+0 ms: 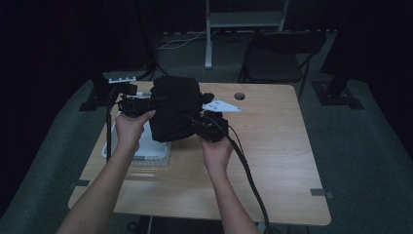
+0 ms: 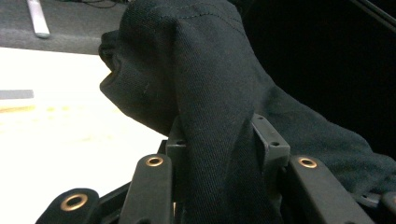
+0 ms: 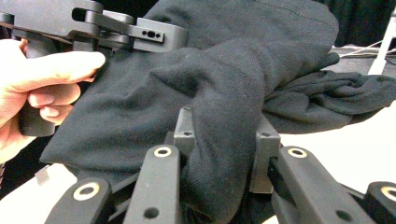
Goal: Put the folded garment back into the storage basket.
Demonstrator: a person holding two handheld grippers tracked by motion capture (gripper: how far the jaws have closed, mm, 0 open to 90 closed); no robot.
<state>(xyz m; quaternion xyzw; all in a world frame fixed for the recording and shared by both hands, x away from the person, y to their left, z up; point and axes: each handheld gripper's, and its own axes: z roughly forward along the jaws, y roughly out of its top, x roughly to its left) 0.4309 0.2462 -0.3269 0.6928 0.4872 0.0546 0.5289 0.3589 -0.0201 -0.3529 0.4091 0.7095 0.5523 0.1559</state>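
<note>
I've got the black garment [image 1: 174, 107] lifted over the surface's [image 1: 272, 146] far left, left gripper [image 2: 219, 154] and right gripper [image 3: 224, 154] fingers each clamped on a fold. Soft, floppy, light; bunched edges grip best.

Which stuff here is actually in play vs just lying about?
In play: black garment, clamped by left hand-held gripper and right hand-held gripper.
Lying about: clear plastic tray under the garment, wooden table, folding chair.
</note>
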